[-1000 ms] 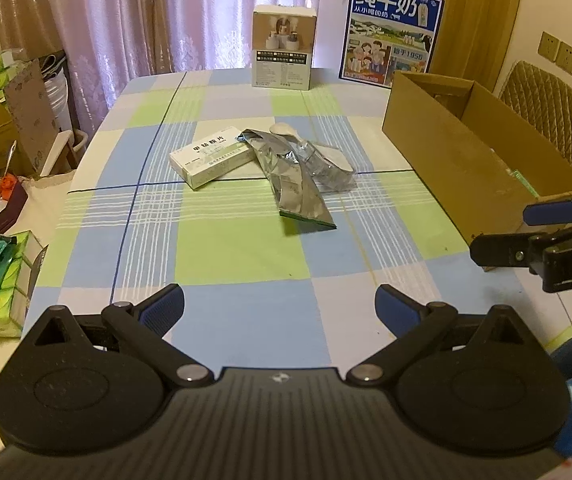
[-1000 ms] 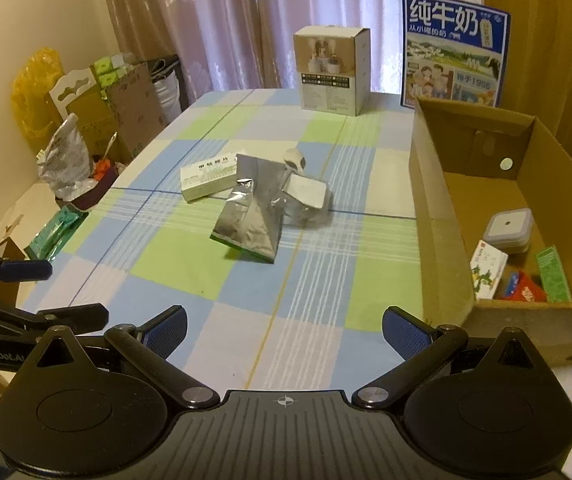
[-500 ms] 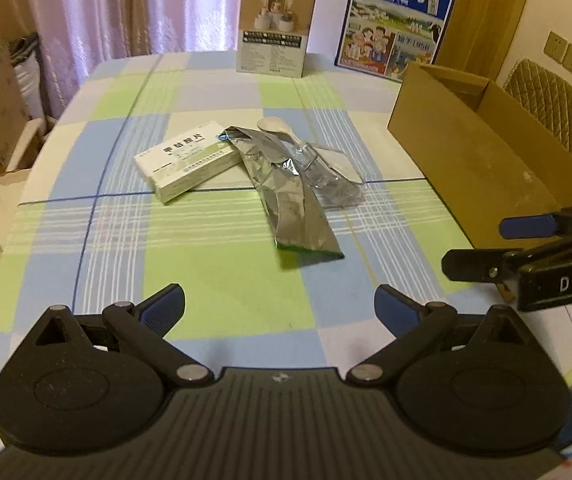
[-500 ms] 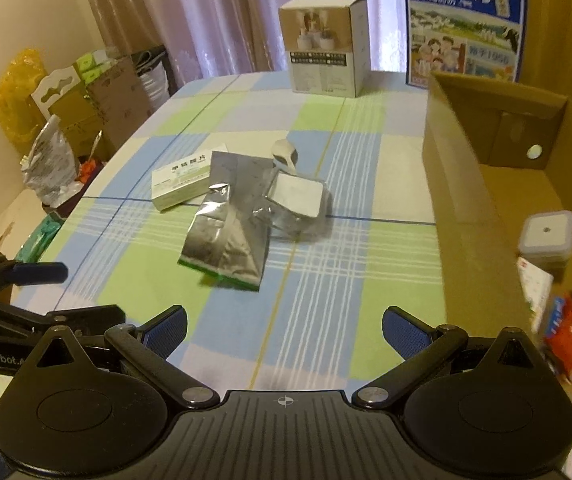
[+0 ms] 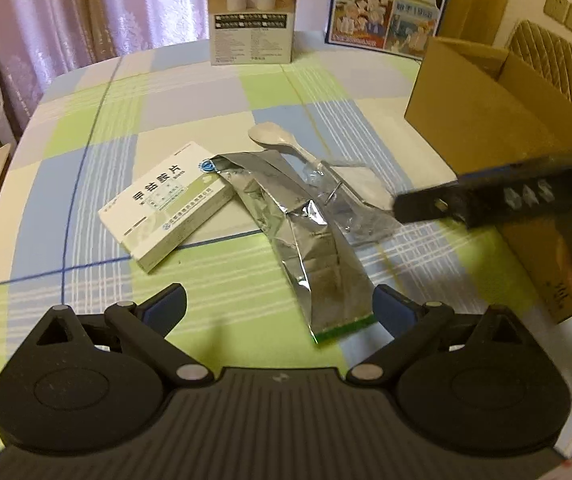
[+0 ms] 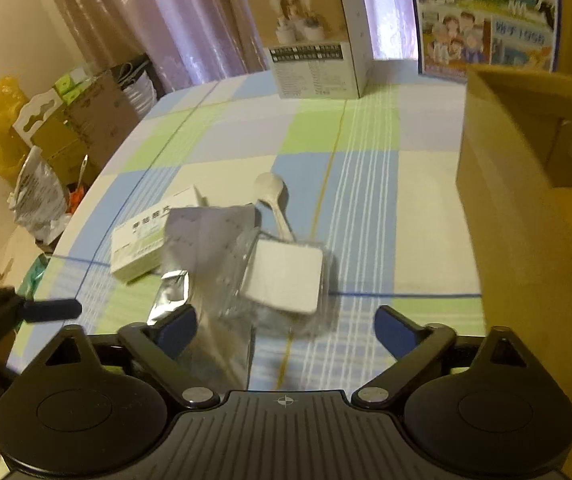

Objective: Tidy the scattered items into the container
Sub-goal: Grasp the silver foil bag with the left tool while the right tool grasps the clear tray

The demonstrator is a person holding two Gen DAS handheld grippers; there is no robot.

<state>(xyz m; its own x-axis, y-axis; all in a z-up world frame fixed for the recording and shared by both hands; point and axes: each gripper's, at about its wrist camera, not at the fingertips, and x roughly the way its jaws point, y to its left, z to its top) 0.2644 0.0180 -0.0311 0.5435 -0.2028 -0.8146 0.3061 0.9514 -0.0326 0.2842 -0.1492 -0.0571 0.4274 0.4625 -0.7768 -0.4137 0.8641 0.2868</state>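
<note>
- Scattered items lie mid-table as one overlapping pile: medicine box [image 5: 165, 208], foil pouch [image 5: 306, 240], spoon [image 5: 275, 140], clear-wrapped white pad [image 6: 283, 276]; cardboard box [image 5: 482, 120] stands to the right.
- Step judged: approach, nothing gripped yet.
- Left gripper [image 5: 279, 300] and right gripper [image 6: 286, 322] are both spread wide, empty.
- Next: one item must be straddled w/ fingers, then pinched; the pouch overlaps its neighbours, so separation is needed.
</note>
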